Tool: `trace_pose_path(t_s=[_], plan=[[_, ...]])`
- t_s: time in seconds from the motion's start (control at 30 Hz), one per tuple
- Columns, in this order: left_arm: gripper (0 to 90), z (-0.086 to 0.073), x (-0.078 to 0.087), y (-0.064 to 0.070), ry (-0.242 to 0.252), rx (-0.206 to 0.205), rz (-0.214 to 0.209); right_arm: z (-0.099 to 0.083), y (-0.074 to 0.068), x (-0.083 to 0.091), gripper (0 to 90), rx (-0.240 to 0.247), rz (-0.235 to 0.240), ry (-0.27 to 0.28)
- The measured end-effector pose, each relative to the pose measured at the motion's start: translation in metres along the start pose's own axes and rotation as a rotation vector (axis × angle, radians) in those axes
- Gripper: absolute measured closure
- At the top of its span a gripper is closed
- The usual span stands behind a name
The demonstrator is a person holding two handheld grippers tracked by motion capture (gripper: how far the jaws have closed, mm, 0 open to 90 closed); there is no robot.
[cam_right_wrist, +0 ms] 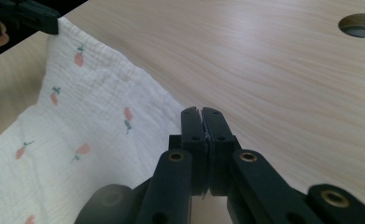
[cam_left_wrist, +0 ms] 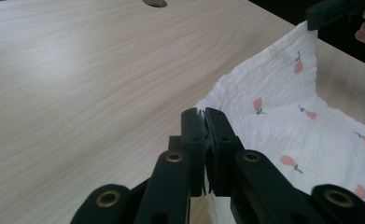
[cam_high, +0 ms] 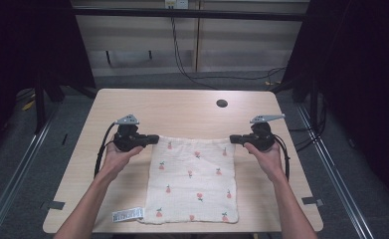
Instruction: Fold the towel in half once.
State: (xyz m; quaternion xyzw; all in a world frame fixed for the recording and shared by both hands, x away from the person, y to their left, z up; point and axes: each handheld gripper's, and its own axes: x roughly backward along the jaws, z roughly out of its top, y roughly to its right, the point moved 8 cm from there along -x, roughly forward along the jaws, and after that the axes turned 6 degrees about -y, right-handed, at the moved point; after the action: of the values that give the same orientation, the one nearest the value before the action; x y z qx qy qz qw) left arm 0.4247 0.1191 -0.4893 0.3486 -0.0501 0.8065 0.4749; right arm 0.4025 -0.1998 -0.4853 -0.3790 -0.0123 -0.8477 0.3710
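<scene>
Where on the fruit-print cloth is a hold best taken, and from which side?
At its two far corners, each approached from its own outer side, as here: the left tongs and right tongs are shut on those corners of the cloth. It is thin and limp, so corner holds stretch the far edge taut between them while the near part lies on the table.

Lab: dark curtains (cam_high: 28,45), rig frame (cam_high: 192,13)

Left gripper (cam_left_wrist: 204,112) jaws pinched tight on near corner of white cloth (cam_left_wrist: 283,116) w/ pink fruit print, cloth raised off desk (cam_left_wrist: 77,93), other gripper (cam_left_wrist: 313,16) clamping far corner at desk's far edge, round hole (cam_left_wrist: 155,3) beyond.
</scene>
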Motion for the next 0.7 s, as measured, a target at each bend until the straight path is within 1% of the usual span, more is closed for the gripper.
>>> trace_pose_path(t_s=[0.13,0.2,0.27,0.37,0.43,0.5,0.53,0.57,0.63,0.7], plan=[[87.3,-0.005,0.004,0.005,0.009,-0.009,0.0,-0.005,-0.007,0.004,88.8,0.017,0.017,0.006],[87.3,-0.007,0.005,0.008,0.01,-0.013,-0.002,-0.009,-0.01,0.006,88.8,0.022,0.02,-0.002],[87.3,-0.009,0.006,0.01,0.002,-0.017,0.0,-0.01,-0.014,0.008,88.8,0.031,0.022,0.004],[87.3,-0.01,0.009,0.014,0.014,-0.022,-0.004,-0.012,-0.022,0.016,88.8,0.05,0.027,0.02],[87.4,-0.009,0.013,0.016,0.017,-0.032,0.009,-0.013,-0.027,0.019,88.8,0.07,0.024,0.007],[87.3,-0.009,0.018,0.019,0.02,-0.04,0.012,-0.014,-0.031,0.022,88.8,0.074,0.026,0.002],[87.3,-0.008,0.02,0.022,0.025,-0.038,0.01,-0.015,-0.032,0.024,88.8,0.076,0.024,0.004],[87.4,-0.008,0.022,0.024,0.029,-0.043,0.017,-0.015,-0.033,0.026,88.8,0.078,0.025,0.007],[87.3,-0.008,0.025,0.03,0.037,-0.053,0.017,-0.015,-0.035,0.03,88.8,0.076,0.033,0.022],[87.3,-0.008,0.026,0.034,0.037,-0.068,0.022,-0.015,-0.036,0.035,88.8,0.081,0.028,0.04]])
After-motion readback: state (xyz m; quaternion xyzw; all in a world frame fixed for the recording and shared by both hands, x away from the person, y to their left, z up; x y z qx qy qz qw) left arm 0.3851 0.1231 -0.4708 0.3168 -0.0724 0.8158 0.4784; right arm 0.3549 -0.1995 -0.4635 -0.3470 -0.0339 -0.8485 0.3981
